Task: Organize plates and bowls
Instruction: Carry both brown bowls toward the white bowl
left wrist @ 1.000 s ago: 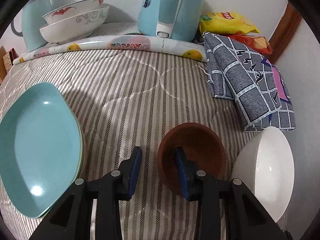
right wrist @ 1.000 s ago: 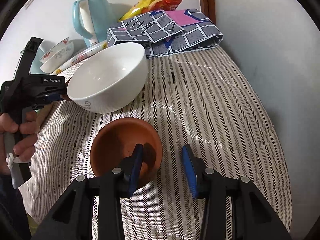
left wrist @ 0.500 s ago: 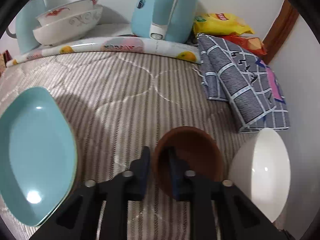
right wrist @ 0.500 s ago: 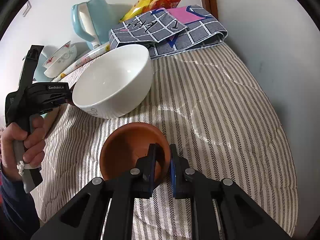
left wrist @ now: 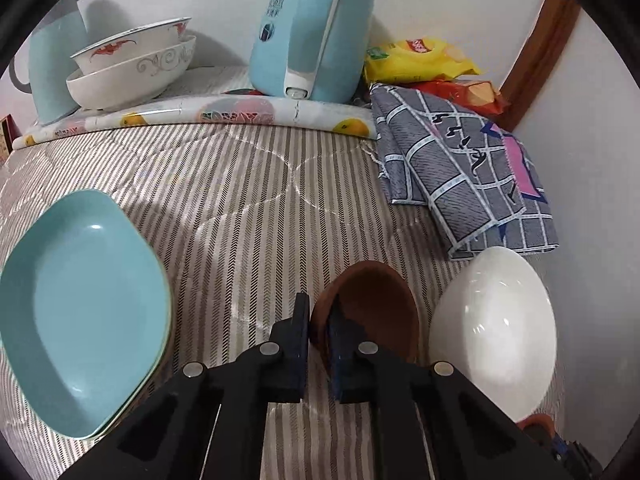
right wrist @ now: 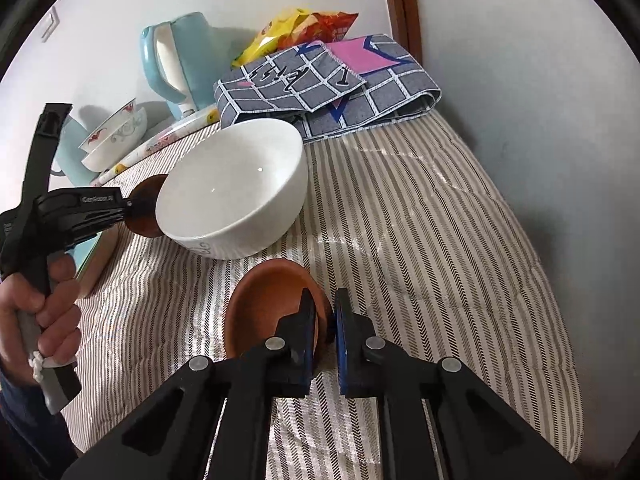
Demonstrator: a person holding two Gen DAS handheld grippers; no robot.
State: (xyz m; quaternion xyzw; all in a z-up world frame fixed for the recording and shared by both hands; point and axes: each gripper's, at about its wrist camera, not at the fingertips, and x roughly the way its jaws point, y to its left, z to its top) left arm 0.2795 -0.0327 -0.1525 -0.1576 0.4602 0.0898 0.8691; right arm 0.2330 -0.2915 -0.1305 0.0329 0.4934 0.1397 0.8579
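Left gripper point(left wrist: 319, 330) clamped on near rim of brown bowl point(left wrist: 372, 304), tilting it for lifting; right gripper point(right wrist: 325, 326) pinching second brown bowl point(right wrist: 272, 300) likewise. White bowl point(right wrist: 236, 196) between, probably for nesting.

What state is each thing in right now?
Left gripper: just closed, shut on left brown bowl rim.
Right gripper: just closed, shut on right brown bowl rim.
White bowl: upright, empty, ungripped.
Teal plates: stacked.
Patterned bowls: nested on tray.
Cloth: folded.
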